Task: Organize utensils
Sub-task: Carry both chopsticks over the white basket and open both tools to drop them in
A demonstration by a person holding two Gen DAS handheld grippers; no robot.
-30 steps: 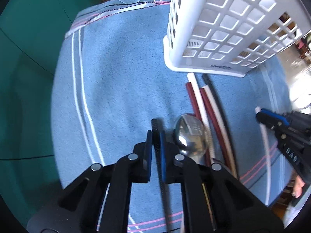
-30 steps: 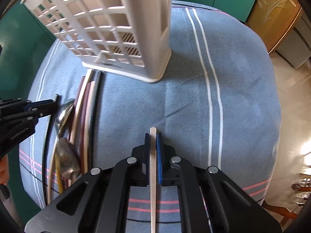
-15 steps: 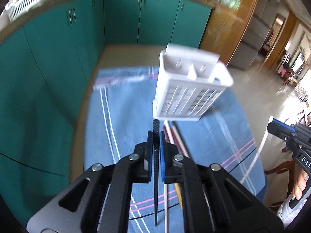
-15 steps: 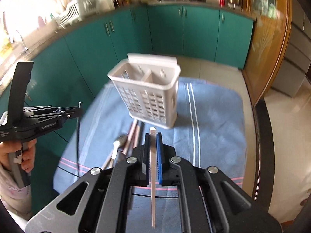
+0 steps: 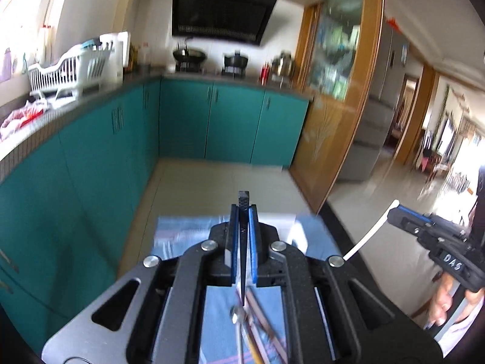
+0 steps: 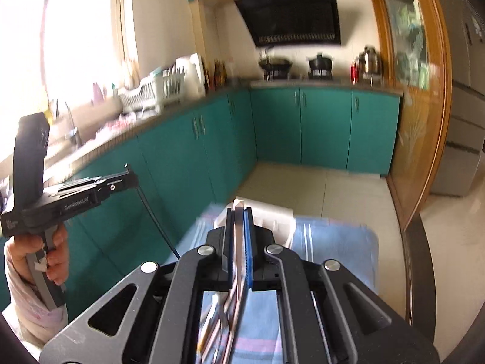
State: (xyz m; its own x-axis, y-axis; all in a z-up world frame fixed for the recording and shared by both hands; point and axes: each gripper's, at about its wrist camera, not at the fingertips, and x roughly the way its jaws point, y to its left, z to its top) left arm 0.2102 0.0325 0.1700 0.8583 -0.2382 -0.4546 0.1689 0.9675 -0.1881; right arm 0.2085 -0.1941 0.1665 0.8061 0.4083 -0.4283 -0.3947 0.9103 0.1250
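**A:** Left wrist view first. What have I got on the left side?

**B:** Teal cabinets [image 5: 91, 163] run along the left, with a white dish rack [image 5: 69, 69] on the counter. In the middle, my left gripper [image 5: 243, 212] has its jaws closed tight on a black chopstick [image 5: 243, 203], whose top end pokes up just past the fingertips. Below it lie the blue cloth [image 5: 178, 233] and the loose utensils [image 5: 257, 318]. At the right, my right gripper [image 5: 397, 209] holds a white chopstick [image 5: 372, 233] that slants down.

**A:** And from the right wrist?

**B:** My left hand [image 6: 45, 254] is at the far left, gripping the handle, and the black chopstick [image 6: 154, 215] hangs from that gripper. In the centre the right gripper [image 6: 239, 212] is clamped shut on the white chopstick [image 6: 238, 209]. Just beyond the fingertips a white basket [image 6: 272, 215] stands on the blue cloth [image 6: 336, 242], mostly hidden and blurred.
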